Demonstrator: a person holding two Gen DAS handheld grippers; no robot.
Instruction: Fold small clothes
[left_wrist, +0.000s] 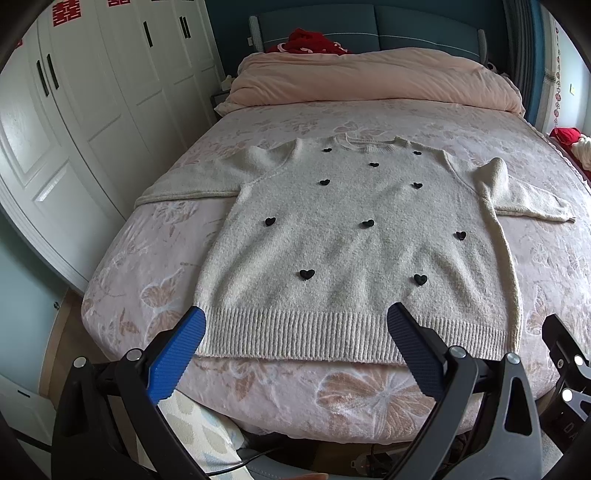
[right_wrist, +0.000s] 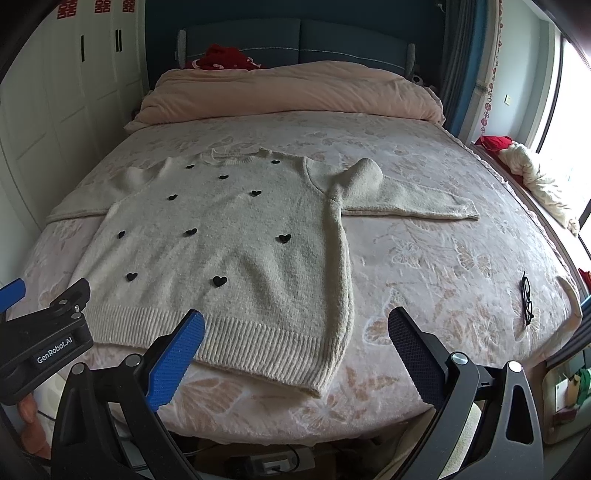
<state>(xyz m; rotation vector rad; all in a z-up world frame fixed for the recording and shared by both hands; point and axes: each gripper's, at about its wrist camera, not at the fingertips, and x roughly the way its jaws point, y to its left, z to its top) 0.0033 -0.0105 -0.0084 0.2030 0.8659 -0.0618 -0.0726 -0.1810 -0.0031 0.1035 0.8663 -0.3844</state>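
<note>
Left gripper (left_wrist: 295, 321) and right gripper (right_wrist: 295, 325) both gape wide, empty, hovering near the hem. Sweater (left_wrist: 354, 236) lies flat on bed (left_wrist: 369, 398), unfolded. Folding not begun; next, probably grab a sleeve (right_wrist: 406, 199).

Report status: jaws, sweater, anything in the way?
Left gripper and right gripper: jaws open, empty, near the hem. Sweater flat on bed, unfolded, sleeves spread. Glasses on the bed to the right, apart from the sweater.
</note>
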